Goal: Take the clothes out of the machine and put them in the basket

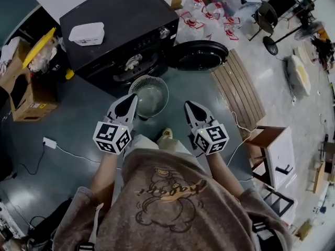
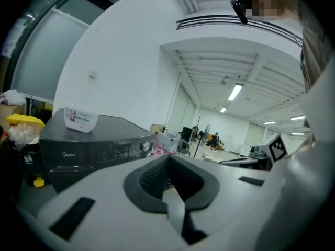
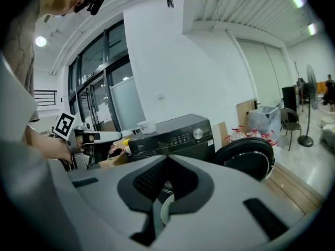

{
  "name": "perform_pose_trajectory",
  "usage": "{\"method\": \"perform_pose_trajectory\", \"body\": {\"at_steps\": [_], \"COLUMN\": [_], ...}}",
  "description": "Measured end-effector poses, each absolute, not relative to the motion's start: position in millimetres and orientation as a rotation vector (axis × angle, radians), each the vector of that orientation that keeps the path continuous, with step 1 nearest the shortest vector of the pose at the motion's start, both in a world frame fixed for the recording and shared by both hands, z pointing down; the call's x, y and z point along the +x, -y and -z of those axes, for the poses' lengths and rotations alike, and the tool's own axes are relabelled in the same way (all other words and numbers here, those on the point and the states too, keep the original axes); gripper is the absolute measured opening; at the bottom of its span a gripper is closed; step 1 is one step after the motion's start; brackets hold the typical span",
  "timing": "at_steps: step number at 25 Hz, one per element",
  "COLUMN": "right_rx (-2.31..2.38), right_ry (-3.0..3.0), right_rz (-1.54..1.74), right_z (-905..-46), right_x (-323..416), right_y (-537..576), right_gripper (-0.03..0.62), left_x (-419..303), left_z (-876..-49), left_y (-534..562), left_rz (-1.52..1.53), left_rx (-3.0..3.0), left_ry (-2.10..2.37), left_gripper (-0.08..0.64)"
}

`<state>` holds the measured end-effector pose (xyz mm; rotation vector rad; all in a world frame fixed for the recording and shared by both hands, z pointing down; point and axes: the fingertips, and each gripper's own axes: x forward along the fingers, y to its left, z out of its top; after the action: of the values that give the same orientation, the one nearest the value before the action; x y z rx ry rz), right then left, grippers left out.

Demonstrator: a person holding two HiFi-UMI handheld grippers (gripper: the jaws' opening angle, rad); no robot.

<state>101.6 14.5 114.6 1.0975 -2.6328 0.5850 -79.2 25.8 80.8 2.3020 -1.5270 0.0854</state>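
A black front-loading washing machine (image 1: 120, 25) (image 2: 94, 145) (image 3: 172, 137) stands ahead, its round door (image 1: 199, 55) (image 3: 246, 158) swung open to the right. A pale garment (image 1: 132, 61) shows in the drum opening. A round grey basket (image 1: 137, 83) sits on the floor before the machine and looks empty. My left gripper (image 1: 131, 99) (image 2: 168, 161) hovers at the basket's near left rim, jaws shut on nothing. My right gripper (image 1: 189, 106) (image 3: 167, 161) hangs to the basket's right, also shut and empty. Both point toward the machine.
A white tub (image 1: 86, 33) rests on the machine's top. At left stand a cardboard box (image 1: 23, 95) and a yellow-lidded bin (image 1: 42, 46). A wooden pallet (image 1: 238, 90) lies at right, bottle packs (image 1: 207, 17) behind the door. A cable and plug (image 1: 49, 141) cross the floor.
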Motion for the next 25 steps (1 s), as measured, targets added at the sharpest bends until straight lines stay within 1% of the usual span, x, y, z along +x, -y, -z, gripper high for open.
{"method": "perform_pose_trajectory", "body": {"at_steps": [3,7,12,17,25], "right_rx": [1.023,0.958,0.885,0.864,0.731], "right_ry": [2.642,2.673,2.658,2.669,2.717], "right_rz": [-0.59,-0.638,-0.592,-0.606,-0.611], "right_z": [-125,-139,-184,-260,-413], "right_x": [89,55,15,-19,-53], "right_y": [11,45,84,133,172], "right_gripper": [-0.005,-0.005,-0.005,-0.005,-0.005], "left_x": [-87,-114,-143,-167,-180], "left_z": [-94,-122,-174,-248,-378], "left_y": [-9,17,56,95,123], "left_rz": [-0.086,-0.093,-0.109,-0.157,-0.068], "left_rx": [2.259,2.202,2.191,2.195,2.185], "left_ry": [1.559,1.583,1.598,1.648,1.731], "left_gripper": [0.005,0.005,0.006,0.005,0.005]}}
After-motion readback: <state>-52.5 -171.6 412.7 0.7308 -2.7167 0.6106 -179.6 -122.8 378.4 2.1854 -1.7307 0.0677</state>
